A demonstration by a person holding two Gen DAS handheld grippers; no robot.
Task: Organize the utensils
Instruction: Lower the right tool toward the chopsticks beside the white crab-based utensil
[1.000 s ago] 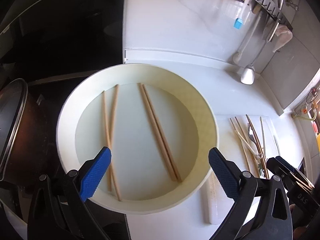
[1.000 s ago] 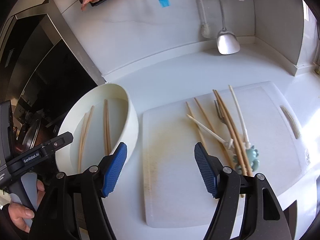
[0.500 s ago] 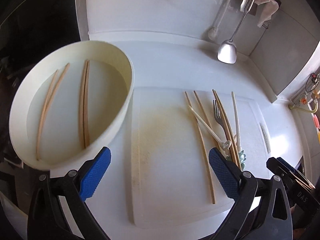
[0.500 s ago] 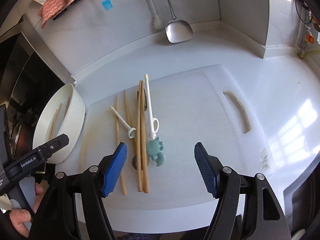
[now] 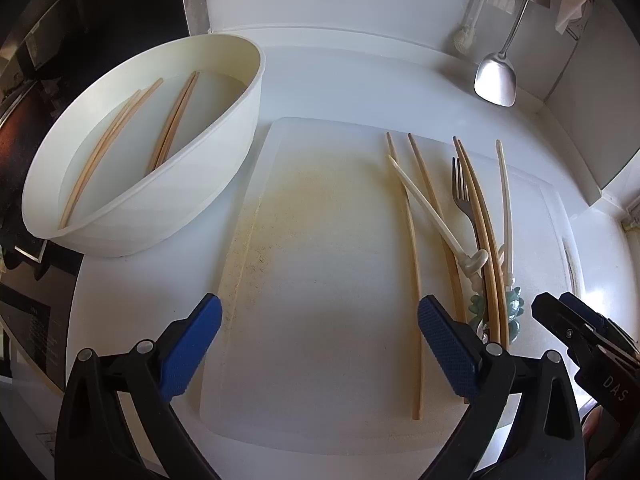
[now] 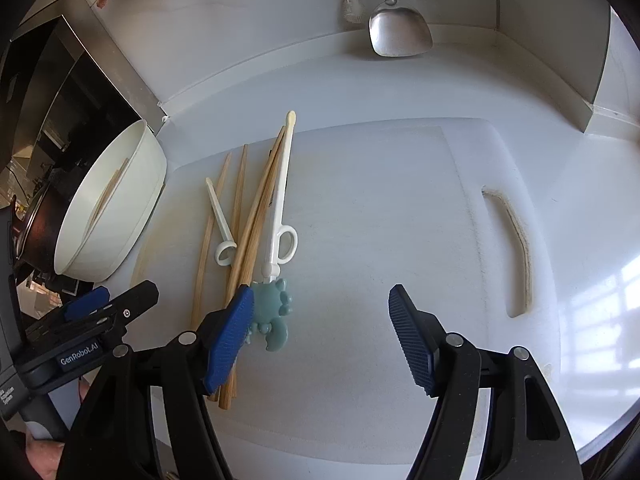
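Note:
A white cutting board point(image 5: 328, 272) point(image 6: 400, 216) holds wooden chopsticks point(image 5: 412, 240) point(image 6: 256, 216), a metal fork point(image 5: 464, 196) and white training chopsticks with a teal crab clip point(image 6: 274, 312) point(image 5: 508, 216). A white bowl point(image 5: 224, 184) point(image 6: 132, 200) to the left holds two pairs of wooden chopsticks point(image 5: 172, 120). My left gripper point(image 5: 320, 344) is open and empty above the board's near left part. My right gripper point(image 6: 320, 344) is open and empty, its left finger point(image 6: 230, 332) over the chopsticks' near ends.
A metal spatula point(image 5: 496, 80) point(image 6: 396, 32) and a white brush point(image 6: 352, 4) hang at the back wall. A dark stove and a pot point(image 6: 28, 224) lie left of the bowl. The board has a handle slot point(image 6: 512, 248) at its right.
Both grippers have swung right from the bowl to the cutting board. The left gripper has come closer to the board. Both stay open and empty.

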